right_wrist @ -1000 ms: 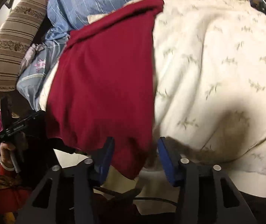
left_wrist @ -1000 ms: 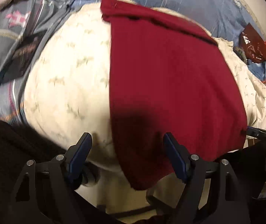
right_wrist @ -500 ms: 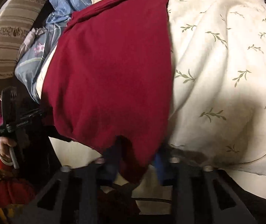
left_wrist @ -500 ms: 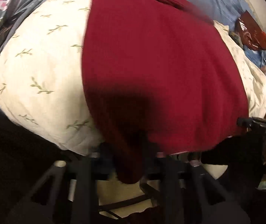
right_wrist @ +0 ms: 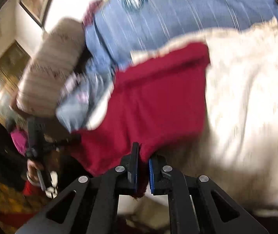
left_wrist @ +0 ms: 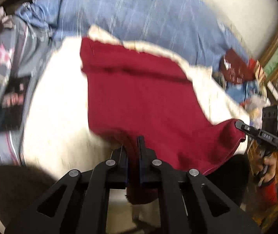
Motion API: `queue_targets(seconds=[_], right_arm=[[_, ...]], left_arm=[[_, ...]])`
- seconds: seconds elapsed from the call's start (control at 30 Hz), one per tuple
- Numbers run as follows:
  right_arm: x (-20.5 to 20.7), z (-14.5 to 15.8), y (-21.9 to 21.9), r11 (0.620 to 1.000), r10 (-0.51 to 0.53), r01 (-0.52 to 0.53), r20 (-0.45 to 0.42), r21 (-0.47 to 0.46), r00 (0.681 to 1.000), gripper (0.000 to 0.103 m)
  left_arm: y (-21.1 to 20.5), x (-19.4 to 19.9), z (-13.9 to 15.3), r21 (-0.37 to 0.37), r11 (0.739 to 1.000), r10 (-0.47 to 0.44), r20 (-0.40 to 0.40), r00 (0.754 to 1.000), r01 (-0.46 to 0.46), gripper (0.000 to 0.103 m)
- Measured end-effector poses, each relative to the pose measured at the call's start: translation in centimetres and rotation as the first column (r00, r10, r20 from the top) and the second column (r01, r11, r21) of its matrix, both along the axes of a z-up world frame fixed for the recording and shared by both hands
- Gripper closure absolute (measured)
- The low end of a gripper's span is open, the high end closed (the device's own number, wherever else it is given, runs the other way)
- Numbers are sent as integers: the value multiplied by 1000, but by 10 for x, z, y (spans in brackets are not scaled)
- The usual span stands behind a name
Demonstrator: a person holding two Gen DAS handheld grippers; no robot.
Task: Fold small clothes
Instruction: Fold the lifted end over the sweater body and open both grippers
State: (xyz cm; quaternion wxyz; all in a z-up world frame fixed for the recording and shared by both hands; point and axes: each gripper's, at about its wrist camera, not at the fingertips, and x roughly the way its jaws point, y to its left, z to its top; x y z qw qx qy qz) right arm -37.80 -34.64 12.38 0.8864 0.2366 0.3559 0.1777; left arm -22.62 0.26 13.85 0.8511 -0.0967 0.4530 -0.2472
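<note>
Small pale letters, seemingly "DAS", stand on the black plastic body of the right gripper at the frame's right edge. Blur leaves nothing else readable.

surface: cream pillow on blue striped bedding | on pillow: red garment

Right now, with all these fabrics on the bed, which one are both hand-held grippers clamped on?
The plain red cloth. The left hand-held gripper and the right hand-held gripper each pinch its near edge. The cream sheet beneath and the blue striped bedding behind lie untouched.
</note>
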Motion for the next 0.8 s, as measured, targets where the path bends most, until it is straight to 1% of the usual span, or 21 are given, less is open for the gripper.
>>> queue_targets(seconds=[0.07, 0.1, 0.17, 0.23, 0.3, 0.4, 0.53, 0.57, 0.6, 0.67, 0.7, 0.73, 0.77, 0.8], right_arm=[[24, 14, -7, 999, -28, 26, 58, 27, 998, 96], [35, 17, -9, 999, -41, 39, 75, 29, 996, 96], [68, 28, -13, 996, -87, 87, 113, -3, 990, 96], [96, 30, -18, 993, -116, 115, 119, 10, 986, 96], [127, 31, -23, 987, -159, 160, 122, 2, 980, 96], [171, 25, -25, 978, -206, 206, 104, 6, 973, 96], [221, 11, -36, 973, -232, 232, 69, -2, 970, 96], [235, 4, -40, 969, -246, 246, 51, -1, 968, 96], [245, -3, -44, 966, -257, 257, 37, -6, 966, 96], [269, -19, -53, 962, -274, 274, -5, -10, 962, 93], [276, -25, -57, 961, -277, 277, -28, -10, 960, 90], [283, -32, -61, 959, -283, 283, -60, -11, 957, 80], [287, -37, -66, 958, -285, 286, -86, 2, 955, 72], [285, -38, -69, 959, -279, 281, -85, 20, 957, 71]], left_arm=[[8, 15, 7, 2, 1000, 29, 47, 998, -29, 98], [7, 31, 13, 0, 999, 53, 71, 996, -53, 98], [10, 61, 23, -16, 996, 85, 97, 992, -84, 98], [5, 87, 28, -6, 992, 122, 131, 984, -122, 98], [2, 110, 29, 7, 988, 153, 162, 975, -156, 98], [-6, 159, 20, -3, 981, 191, 145, 971, -193, 98], [-13, 210, -6, 6, 974, 224, 98, 970, -226, 98], [-15, 219, -11, 9, 974, 225, 86, 970, -227, 98], [-16, 233, -22, 8, 973, 231, 67, 971, -232, 98], [-18, 247, -33, 1, 971, 240, 46, 970, -240, 96], [-18, 253, -40, -7, 971, 238, 35, 971, -238, 95], [-18, 258, -44, -13, 972, 234, 22, 972, -234, 89], [-19, 260, -46, -15, 974, 227, 13, 974, -227, 87], [-20, 261, -45, -15, 976, 220, 17, 975, -219, 82]])
